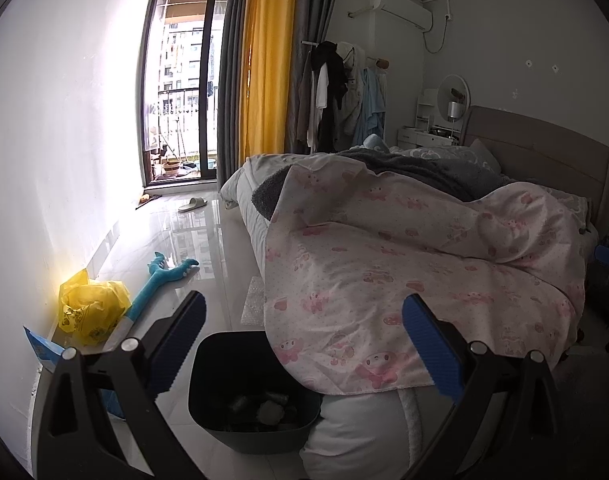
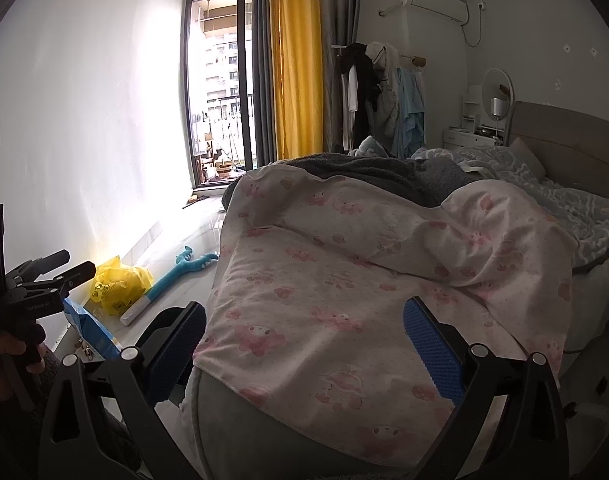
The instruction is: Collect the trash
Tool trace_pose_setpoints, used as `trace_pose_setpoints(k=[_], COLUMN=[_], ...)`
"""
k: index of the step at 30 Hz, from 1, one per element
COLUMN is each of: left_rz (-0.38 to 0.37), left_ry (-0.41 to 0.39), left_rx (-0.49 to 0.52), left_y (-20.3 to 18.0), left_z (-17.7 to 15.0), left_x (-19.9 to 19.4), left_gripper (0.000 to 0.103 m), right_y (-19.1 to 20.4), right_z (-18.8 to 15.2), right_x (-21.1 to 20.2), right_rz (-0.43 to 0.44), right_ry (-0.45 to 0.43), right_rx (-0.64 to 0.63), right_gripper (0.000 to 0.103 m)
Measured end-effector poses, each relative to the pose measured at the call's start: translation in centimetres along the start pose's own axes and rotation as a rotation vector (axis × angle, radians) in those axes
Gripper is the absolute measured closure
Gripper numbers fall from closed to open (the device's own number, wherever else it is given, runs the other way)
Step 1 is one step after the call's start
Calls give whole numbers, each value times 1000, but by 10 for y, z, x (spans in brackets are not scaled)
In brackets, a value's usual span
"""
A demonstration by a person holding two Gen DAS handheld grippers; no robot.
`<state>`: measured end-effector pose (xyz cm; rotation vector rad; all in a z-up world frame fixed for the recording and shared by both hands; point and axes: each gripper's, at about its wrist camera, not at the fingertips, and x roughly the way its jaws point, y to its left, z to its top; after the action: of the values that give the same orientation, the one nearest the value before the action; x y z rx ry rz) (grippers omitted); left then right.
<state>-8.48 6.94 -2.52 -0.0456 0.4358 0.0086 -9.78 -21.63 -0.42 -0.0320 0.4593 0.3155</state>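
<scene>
Bed with pink cartoon-print quilt (image 1: 404, 264) fills the right half of both views. Glossy tiled floor (image 1: 208, 248) along the white wall. Black plastic waste bin (image 1: 208, 400) at the bed's foot, some crumpled scraps already inside. Left to collect, likely: crumpled yellow plastic bag (image 1: 90, 308) and blue packet (image 1: 44, 350) by the wall. Left tool (image 1: 303, 344) spread apart, empty, above the bin. Right tool (image 2: 304, 346) likewise apart, empty, over the quilt.

The left gripper (image 1: 303, 334) was wide open and held nothing. Below it a black trash bin (image 1: 252, 392) stood on the floor (image 1: 208, 236), touching the bed (image 1: 384, 432). A yellow bag (image 1: 90, 306) lay near the wall (image 1: 64, 140).
</scene>
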Motion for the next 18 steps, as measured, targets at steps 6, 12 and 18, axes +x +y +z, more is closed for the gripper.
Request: trace_pose_setpoints(k=[6, 12, 18], left_rz=[5, 3, 1], left_ry=[0, 1, 4], left_rx=[17, 21, 17], left_y=[-4, -7, -7], left_z=[-2, -3, -3], left_x=[0, 1, 1], left_gripper=[3, 3, 3], right_y=[-1, -2, -2], right_z=[-1, -1, -1], right_x=[-1, -2, -3], right_rz=[3, 4, 3], right_ry=[-1, -2, -1], right_rx=[1, 5, 7], right_gripper=[3, 3, 3])
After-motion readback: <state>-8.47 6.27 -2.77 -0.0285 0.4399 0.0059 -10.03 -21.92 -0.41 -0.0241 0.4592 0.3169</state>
